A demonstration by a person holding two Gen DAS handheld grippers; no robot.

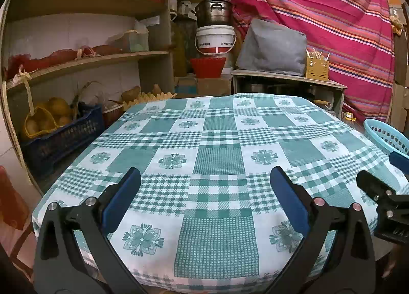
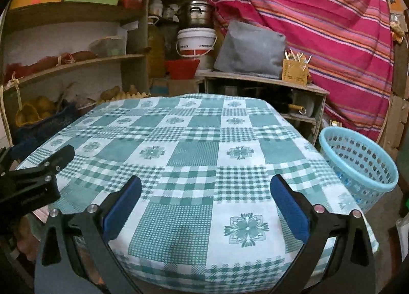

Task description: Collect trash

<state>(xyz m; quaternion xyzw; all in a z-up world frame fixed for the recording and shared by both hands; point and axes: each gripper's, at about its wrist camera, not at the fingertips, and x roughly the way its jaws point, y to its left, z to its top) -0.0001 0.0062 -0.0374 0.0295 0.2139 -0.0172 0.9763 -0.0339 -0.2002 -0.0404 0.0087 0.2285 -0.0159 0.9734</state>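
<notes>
Both grippers hovered over the near edge of the desk [image 1: 217,140], which was covered by a green-and-white checked cloth [image 2: 194,153]. The left gripper [image 1: 205,186] had its blue-padded fingers [image 1: 122,199] spread wide and held nothing; the right gripper [image 2: 205,186] was likewise spread and empty. No trash was visible on the cloth in either wrist view, so where it lay could not be told. The collecting vessel, a light-blue perforated basket [image 2: 358,158], stood off the desk's edge at about three o'clock from the right gripper; pale scraps seemed to show through its wall near the base, though too indistinctly to identify. Judged from this layout, the task was either at its end, with the desk cleared, or at a searching step. Any next move would call for sweeping the cameras toward the desk's margins or the floor to find remaining litter. Shelves [image 1: 84,64] of household goods filled the ten o'clock background
</notes>
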